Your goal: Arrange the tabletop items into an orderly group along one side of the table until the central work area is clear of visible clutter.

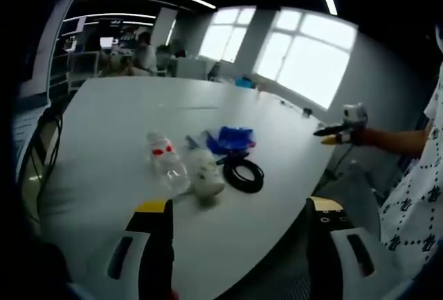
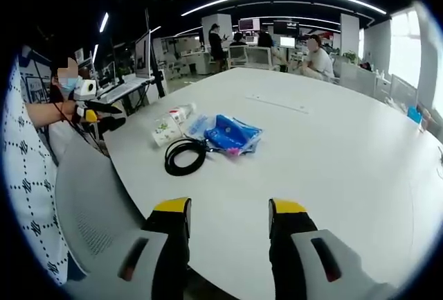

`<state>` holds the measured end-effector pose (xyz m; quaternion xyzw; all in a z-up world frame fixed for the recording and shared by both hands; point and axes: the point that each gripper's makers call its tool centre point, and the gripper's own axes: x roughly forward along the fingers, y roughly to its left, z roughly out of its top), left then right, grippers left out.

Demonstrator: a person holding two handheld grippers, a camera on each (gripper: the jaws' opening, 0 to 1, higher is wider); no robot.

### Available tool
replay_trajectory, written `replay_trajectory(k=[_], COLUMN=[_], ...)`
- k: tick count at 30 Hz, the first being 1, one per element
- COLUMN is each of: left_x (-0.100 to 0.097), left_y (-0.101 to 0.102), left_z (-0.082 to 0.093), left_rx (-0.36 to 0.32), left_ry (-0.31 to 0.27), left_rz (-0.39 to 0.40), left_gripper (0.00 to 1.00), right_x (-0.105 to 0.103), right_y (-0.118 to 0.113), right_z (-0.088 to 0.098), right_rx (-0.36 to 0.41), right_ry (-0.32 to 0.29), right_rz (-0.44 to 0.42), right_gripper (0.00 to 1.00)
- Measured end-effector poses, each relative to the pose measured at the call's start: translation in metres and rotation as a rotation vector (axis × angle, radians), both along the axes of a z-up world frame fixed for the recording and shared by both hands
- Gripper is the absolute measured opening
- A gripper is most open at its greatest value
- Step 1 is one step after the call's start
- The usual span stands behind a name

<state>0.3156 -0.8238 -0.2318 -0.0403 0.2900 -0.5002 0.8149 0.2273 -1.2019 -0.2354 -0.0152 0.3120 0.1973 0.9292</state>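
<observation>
A wide white desk (image 2: 332, 140) in a bright office (windows (image 1: 304, 54) behind): bottle (image 1: 167, 160), cup (image 1: 206, 172), cable (image 1: 243, 174), blue bag (image 1: 232, 138) clustered near its edge; both grippers' fingers (image 2: 173, 220) spread, empty.

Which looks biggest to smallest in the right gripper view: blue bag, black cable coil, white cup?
1. Blue bag, widest spread.
2. Black cable coil, slightly smaller; it lies nearer the camera, so this gap is unsure.
3. White cup, on its side, clearly smallest.

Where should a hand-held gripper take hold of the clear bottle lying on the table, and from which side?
Probably across the middle of the clear bottle, coming down from above with the jaws straddling its width: it lies on its side, and the white bottle sits close along one flank.
</observation>
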Motion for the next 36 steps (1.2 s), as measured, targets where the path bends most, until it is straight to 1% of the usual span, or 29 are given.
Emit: replay_trajectory(k=[15, 25, 36], left_x=[0.003, 0.005, 0.01], left_y=[-0.001, -0.004, -0.005], left_z=[-0.003, -0.001, 0.002], left_rx=[0.002, -0.001, -0.003], left_ry=[0.006, 0.004, -0.002], left_rz=[-0.002, -0.006, -0.013], left_gripper=[0.74, 0.73, 0.72], right_x=[0.007, 0.012, 0.026], right_y=[0.003, 0.003, 0.009], right_z=[-0.002, -0.001, 0.007], right_rx=[0.002, 0.0, -0.006], right_ry=[0.003, 0.002, -0.012], right_rz=[0.007, 0.014, 0.027], right_gripper=[0.43, 0.43, 0.43])
